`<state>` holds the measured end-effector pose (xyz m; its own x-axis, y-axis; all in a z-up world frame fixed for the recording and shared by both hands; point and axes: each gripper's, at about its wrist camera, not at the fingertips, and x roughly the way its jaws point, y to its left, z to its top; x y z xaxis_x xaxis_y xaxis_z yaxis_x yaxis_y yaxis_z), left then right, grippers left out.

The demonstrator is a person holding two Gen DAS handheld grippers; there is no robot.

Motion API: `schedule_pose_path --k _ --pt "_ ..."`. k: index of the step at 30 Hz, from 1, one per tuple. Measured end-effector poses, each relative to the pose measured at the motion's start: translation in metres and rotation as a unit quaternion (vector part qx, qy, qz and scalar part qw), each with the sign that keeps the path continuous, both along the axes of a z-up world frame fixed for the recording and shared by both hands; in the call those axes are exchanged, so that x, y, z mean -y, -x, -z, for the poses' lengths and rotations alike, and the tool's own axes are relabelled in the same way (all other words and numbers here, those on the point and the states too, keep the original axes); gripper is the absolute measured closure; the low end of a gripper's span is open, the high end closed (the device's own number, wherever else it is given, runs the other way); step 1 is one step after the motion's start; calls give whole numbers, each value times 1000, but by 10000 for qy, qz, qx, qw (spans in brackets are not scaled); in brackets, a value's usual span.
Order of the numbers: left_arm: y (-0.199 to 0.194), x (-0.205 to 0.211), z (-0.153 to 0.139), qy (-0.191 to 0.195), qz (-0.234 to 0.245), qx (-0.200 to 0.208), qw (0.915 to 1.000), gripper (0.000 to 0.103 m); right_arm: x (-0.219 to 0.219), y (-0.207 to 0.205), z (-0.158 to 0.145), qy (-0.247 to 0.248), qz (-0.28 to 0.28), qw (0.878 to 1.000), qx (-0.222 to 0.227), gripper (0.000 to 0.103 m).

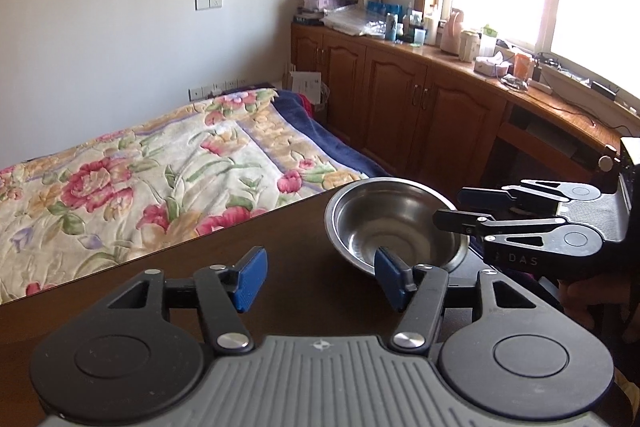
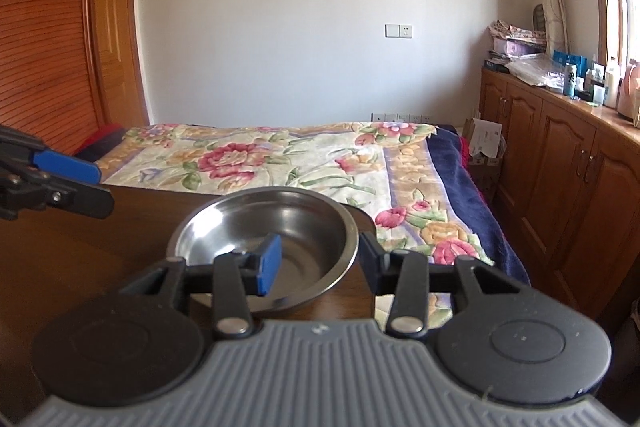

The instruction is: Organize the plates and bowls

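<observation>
A single steel bowl point(image 1: 394, 223) point(image 2: 276, 227) stands empty on the dark wooden table point(image 1: 240, 267), near the corner by the bed. My right gripper point(image 2: 318, 263) point(image 1: 448, 207) is open and straddles the bowl's right rim. Its blue-padded left finger point(image 2: 268, 263) is inside the bowl and its right finger point(image 2: 370, 259) is outside. My left gripper point(image 1: 322, 279) is open over the table with nothing between its fingers. Its right finger point(image 1: 392, 277) is just in front of the bowl's near rim. In the right wrist view the left gripper point(image 2: 60, 183) shows at the left edge. No plates are in view.
A bed with a floral quilt point(image 1: 140, 179) point(image 2: 280, 159) lies just beyond the table's far edge. Wooden cabinets point(image 1: 420, 99) point(image 2: 560, 155) with bottles and boxes on top run under the window on the right. A hand point(image 1: 580, 291) holds the right gripper.
</observation>
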<state>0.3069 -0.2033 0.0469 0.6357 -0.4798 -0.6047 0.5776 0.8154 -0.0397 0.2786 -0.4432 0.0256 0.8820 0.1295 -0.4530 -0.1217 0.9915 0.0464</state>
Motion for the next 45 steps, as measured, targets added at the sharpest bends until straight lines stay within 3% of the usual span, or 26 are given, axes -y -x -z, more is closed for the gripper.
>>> schedule_pose_path --k 18,21,26,45 --pt "-47 31 33 130 183 -792 9966 55 7 -11 7 -311 67 9989 -348 59" --pt "-51 33 34 159 192 -837 9962 61 5 -12 8 -347 35 9987 -374 61" --pt "-53 37 35 172 260 -930 9952 79 2 -14 8 -382 -5 9984 -416 65" --pt "-67 37 43 255 140 -1243 9918 82 8 -20 12 -840 39 9948 -573 74"
